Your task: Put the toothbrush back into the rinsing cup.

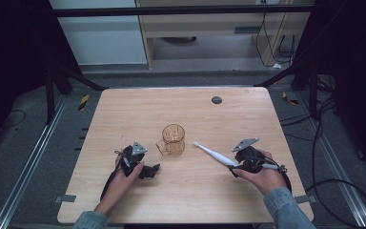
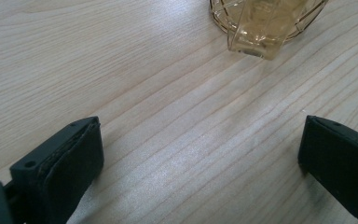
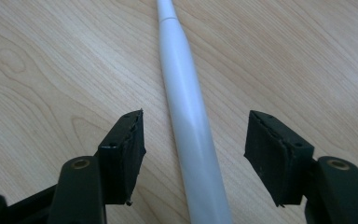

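An amber glass mug (image 1: 173,139) with a handle stands upright near the middle of the wooden table (image 1: 186,105). A white electric toothbrush (image 1: 215,155) lies flat to its right, head toward the mug. My right gripper (image 3: 195,137) is open, and the toothbrush handle (image 3: 189,112) runs between its jaws without touching either. My left gripper (image 2: 200,154) is open over bare wood, with the mug's handle (image 2: 256,35) a short way ahead. In the high view the left gripper (image 1: 150,170) sits left of and below the mug, and the right gripper (image 1: 240,164) is at the toothbrush's near end.
A small dark round disc (image 1: 216,99) sits near the table's far edge. Cables (image 1: 333,186) lie on the floor to the right, and black frame legs (image 1: 71,76) stand at the far corners. Bare wood lies all round the mug.
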The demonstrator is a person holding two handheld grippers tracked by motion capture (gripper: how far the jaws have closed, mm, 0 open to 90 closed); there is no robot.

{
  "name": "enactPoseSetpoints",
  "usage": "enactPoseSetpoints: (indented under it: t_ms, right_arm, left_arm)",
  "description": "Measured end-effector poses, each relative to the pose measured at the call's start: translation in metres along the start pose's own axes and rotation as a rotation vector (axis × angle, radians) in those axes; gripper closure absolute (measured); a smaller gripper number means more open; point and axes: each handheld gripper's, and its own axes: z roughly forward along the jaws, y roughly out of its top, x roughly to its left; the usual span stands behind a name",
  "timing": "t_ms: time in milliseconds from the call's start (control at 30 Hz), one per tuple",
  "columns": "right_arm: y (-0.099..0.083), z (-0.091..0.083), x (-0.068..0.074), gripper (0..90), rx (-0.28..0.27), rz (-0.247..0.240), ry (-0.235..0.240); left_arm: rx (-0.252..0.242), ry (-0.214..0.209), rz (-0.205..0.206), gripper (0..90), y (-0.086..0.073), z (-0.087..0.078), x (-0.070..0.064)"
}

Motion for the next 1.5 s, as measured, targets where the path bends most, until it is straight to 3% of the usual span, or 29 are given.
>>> enactPoseSetpoints:
  t_ms: [300, 800, 1033, 1500]
  right_arm:
    - [0.022, 0.004, -0.002, 48.9, 0.068, -0.025, 0.024]
    - [0.045, 0.012, -0.003, 58.3, 0.121, -0.066, 0.046]
    - [0.054, 0.018, -0.003, 59.7, 0.148, -0.076, 0.060]
    - [0.065, 0.047, 0.001, 58.7, 0.213, -0.104, 0.091]
  left_arm:
    - [0.000, 0.000, 0.000, 0.0, 0.000, 0.000, 0.000]
    - [0.000, 0.000, 0.000, 0.0, 0.000, 0.000, 0.000]
    - [0.000, 0.000, -0.001, 0.0, 0.000, 0.000, 0.000]
    - [0.000, 0.000, -0.001, 0.0, 0.000, 0.000, 0.000]
